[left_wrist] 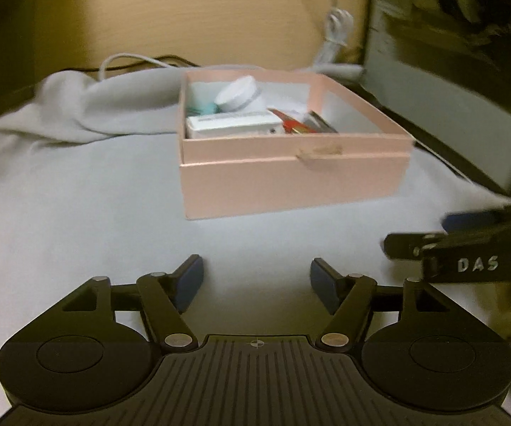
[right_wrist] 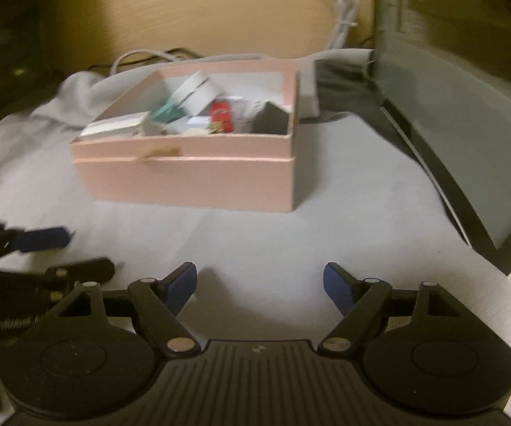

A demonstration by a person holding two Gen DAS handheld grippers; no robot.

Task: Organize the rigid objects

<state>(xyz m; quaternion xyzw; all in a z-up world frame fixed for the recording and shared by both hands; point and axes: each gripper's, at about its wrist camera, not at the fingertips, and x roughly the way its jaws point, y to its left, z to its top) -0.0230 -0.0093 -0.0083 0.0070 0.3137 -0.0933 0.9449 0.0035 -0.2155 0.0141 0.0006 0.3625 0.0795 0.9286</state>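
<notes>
Nearest, the left gripper and right gripper are hovering side by side over a grey cloth, fingers wide, nothing between them; beyond, the pink box is sitting open, already holding a white tub, a flat white pack and a red item; judging by this, backing off gently without nudging the box is what matters; behind are white cables, a wooden board and a dark screen.
</notes>
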